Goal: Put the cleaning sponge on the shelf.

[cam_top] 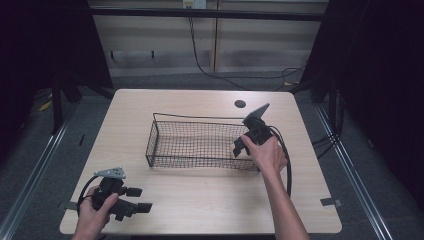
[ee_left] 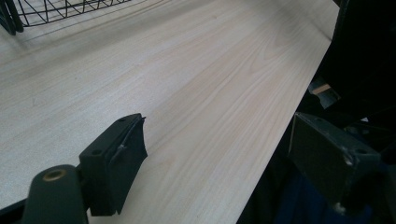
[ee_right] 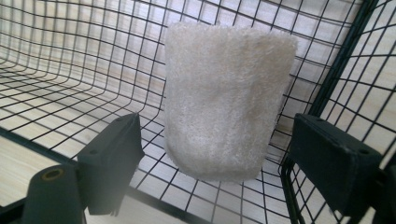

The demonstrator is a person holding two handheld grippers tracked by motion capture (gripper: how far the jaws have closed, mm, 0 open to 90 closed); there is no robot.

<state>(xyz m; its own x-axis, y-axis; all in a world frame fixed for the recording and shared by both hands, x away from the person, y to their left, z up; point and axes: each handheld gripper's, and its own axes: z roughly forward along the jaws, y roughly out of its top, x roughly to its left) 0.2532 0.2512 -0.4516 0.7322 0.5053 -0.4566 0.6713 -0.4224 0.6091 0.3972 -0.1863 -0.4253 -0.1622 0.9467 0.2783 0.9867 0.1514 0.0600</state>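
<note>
While the right gripper (cam_top: 239,148) hangs over the right end of the wire basket (cam_top: 200,120), its jaws stand wide apart with nothing between them. In the right gripper view a pale, fuzzy cloth roll (ee_right: 226,100) lies just beyond the jaws, inside the basket against its end wall, resting on the mesh floor. The step in hand looks like either a reach for the roll or a release just made; the pictures alone cannot settle which. If it is a pick, the next move calls for lowering the jaws on either side of the roll without catching the basket's rim wires, then closing gently, since the soft pile will likely compress. The left gripper (cam_top: 140,199) rests low at the near left corner of the table (cam_top: 200,200), well apart from the basket, its jaws also wide and holding nothing.
</note>
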